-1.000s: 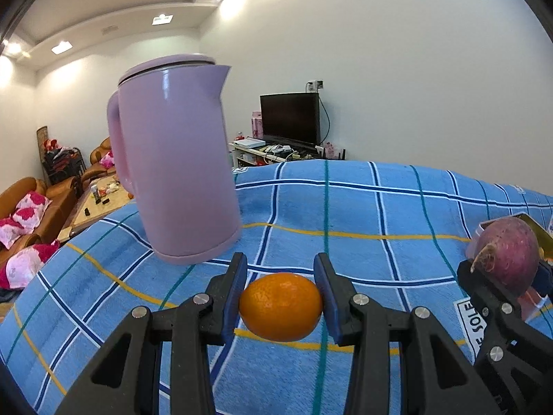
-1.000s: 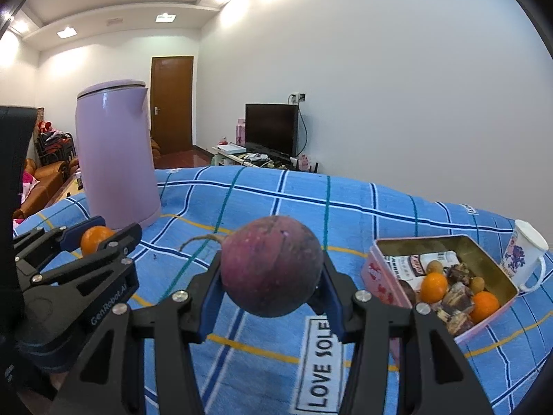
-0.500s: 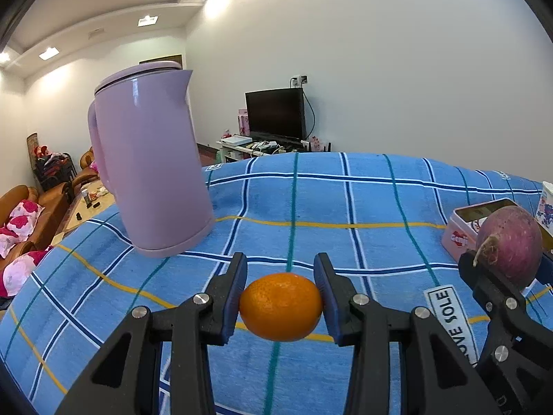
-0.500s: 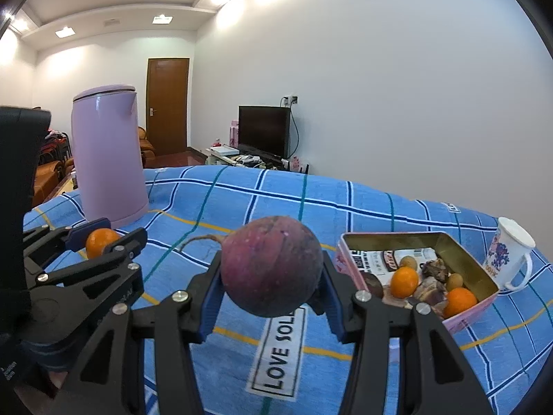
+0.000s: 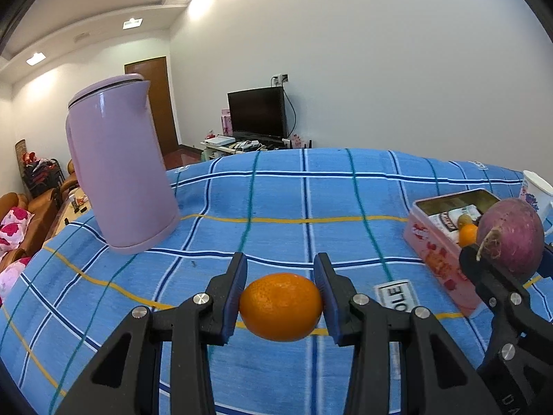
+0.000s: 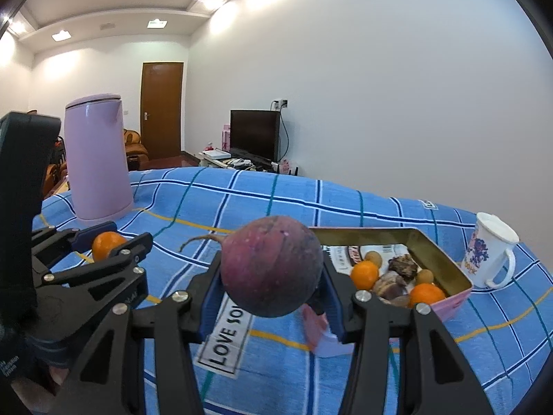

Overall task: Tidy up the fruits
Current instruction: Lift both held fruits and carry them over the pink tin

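Note:
My left gripper (image 5: 280, 297) is shut on an orange tangerine (image 5: 280, 306) and holds it above the blue checked cloth. My right gripper (image 6: 271, 294) is shut on a round purple-red beet (image 6: 271, 269) with a thin root, held just left of a pink tin box (image 6: 456, 294). The tin holds two tangerines (image 6: 364, 273), small brown fruits and wrappers. In the left wrist view the beet (image 5: 511, 238) and tin (image 5: 432, 242) are at the right. In the right wrist view the left gripper (image 6: 103, 245) with its tangerine is at the left.
A tall lilac kettle (image 5: 117, 176) stands at the back left of the cloth-covered table (image 5: 311, 190). A white mug (image 6: 490, 252) with a blue pattern stands right of the tin. A TV, door and sofas are in the room behind.
Both grippers moved right with their fruits held. The kettle slid left in both views and the tin came closer, right beside the beet.

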`<state>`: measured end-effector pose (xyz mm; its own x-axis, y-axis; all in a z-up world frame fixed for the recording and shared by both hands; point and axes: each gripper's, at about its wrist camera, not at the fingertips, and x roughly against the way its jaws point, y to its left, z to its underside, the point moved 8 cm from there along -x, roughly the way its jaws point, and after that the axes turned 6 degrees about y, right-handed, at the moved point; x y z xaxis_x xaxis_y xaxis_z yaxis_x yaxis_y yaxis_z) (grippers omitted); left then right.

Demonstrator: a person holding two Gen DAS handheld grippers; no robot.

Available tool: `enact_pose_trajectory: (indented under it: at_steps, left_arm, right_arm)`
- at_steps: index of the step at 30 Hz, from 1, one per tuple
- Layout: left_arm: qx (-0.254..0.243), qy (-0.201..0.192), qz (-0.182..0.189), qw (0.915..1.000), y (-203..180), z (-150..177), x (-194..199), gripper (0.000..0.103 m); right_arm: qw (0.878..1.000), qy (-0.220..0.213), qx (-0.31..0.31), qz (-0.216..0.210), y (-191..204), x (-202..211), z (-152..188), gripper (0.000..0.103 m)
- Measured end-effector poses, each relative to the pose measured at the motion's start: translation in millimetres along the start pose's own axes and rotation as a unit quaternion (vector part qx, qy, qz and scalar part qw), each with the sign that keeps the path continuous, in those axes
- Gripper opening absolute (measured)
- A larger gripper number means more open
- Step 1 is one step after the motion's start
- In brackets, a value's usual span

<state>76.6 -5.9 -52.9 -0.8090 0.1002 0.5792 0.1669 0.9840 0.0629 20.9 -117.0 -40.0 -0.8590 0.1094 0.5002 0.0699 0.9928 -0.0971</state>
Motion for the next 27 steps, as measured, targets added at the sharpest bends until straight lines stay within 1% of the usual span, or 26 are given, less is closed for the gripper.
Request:
enact_pose_trajectory:
  at_steps: [5,11,20,27]
  left_arm:
    - [-0.005,-0.005,0.009,0.9999,-18.5,1.5,7.6,0.042]
    - [-0.007,-0.011,0.016,0.9998,-34.6,1.8,13.6,0.042]
    - [-0.011,-0.019,0.023,0.9995,-66.7,0.7,19.9,0.042]
    - [-0.023,-0.024,0.038,0.9987,-95.7,2.3,26.1,0.042]
  right_arm:
    - [1.000,-0.008,0.001,0.003,-9.4,7.9,2.8,0.053]
    - [1.000,-0.020,0.011,0.017,-22.6,18.3,5.1,0.053]
    - [0.999,-0.016,-0.010,0.026,-57.3,20.6,10.3,0.053]
    - [0.999,-0.020,-0.023,0.033,-82.7,27.4,15.2,0.053]
